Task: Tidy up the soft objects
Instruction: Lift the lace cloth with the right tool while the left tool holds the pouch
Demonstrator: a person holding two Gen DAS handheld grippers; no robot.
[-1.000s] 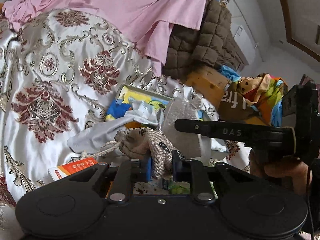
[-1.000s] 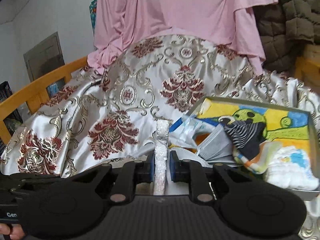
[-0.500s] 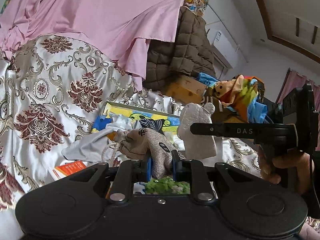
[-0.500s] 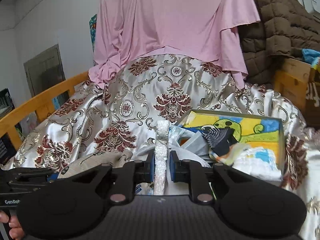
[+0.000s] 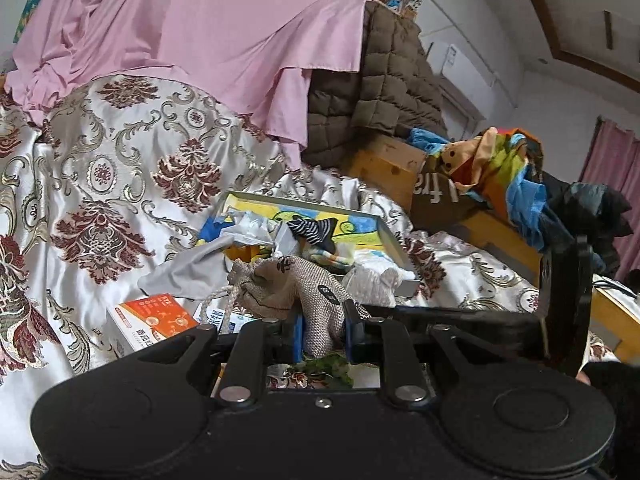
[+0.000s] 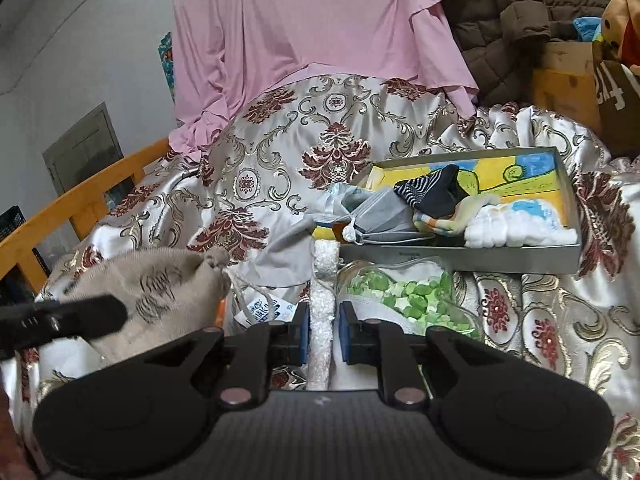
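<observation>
My left gripper (image 5: 321, 330) is shut on a beige burlap drawstring pouch (image 5: 288, 286) and holds it above the bedspread. In the right wrist view the same pouch (image 6: 160, 280) hangs at the left, with the left gripper (image 6: 112, 314) across it. My right gripper (image 6: 324, 334) is shut on a white fluffy cloth piece (image 6: 323, 280), held upright in front of the tray. A picture-lined grey tray (image 6: 480, 258) lies on the bed and holds a grey face mask (image 6: 380, 216), a striped sock (image 6: 432, 188) and white cloth (image 6: 516, 228).
A clear bag of green pieces (image 6: 408, 292) lies before the tray. An orange box (image 5: 152, 320) and a grey cloth (image 5: 188, 268) rest on the floral bedspread (image 5: 100, 184). Behind are a pink sheet (image 5: 208, 40), a brown quilted jacket (image 5: 380, 92) and a wooden bed frame (image 6: 80, 208).
The right gripper has sunk with the white piece, now low beside the tray's front. The left gripper has shifted with the pouch, which has come into the right wrist view at the left.
</observation>
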